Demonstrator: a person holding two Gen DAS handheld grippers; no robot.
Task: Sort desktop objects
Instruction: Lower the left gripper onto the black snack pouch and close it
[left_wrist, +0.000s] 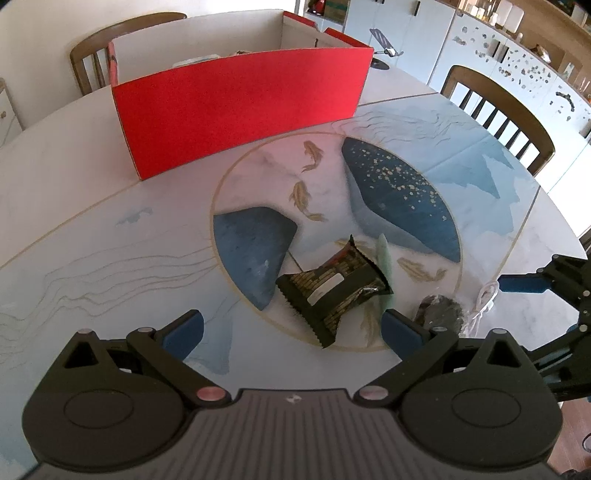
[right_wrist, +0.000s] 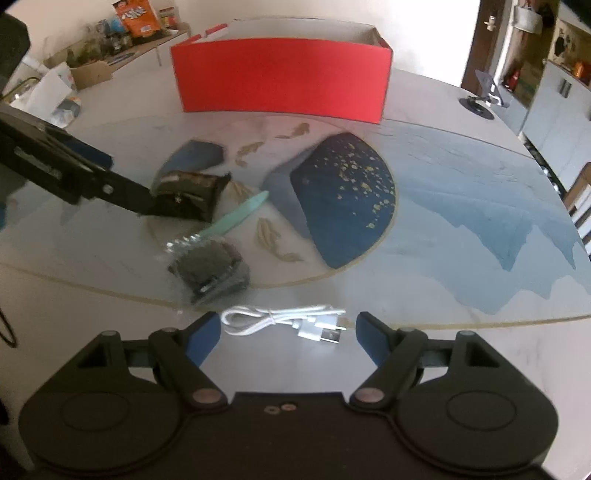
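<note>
Round table (right_wrist: 461, 206), red box (right_wrist: 280, 79) near far edge

Left wrist view: red box (left_wrist: 240, 107) front wall hides most of its contents; only slivers of pale items show above the rim, not identifiable. Mint-green stick (left_wrist: 384, 254) mostly covered by the dark snack packet (left_wrist: 332, 288); clear-wrapped dark item (left_wrist: 441, 312) partly behind the left claw's (left_wrist: 291, 328) right finger; right claw (left_wrist: 543, 295) cut by the frame edge. Right wrist view: motion-blurred, packet print unreadable; left claw overlaps the packet's near corner.
</note>
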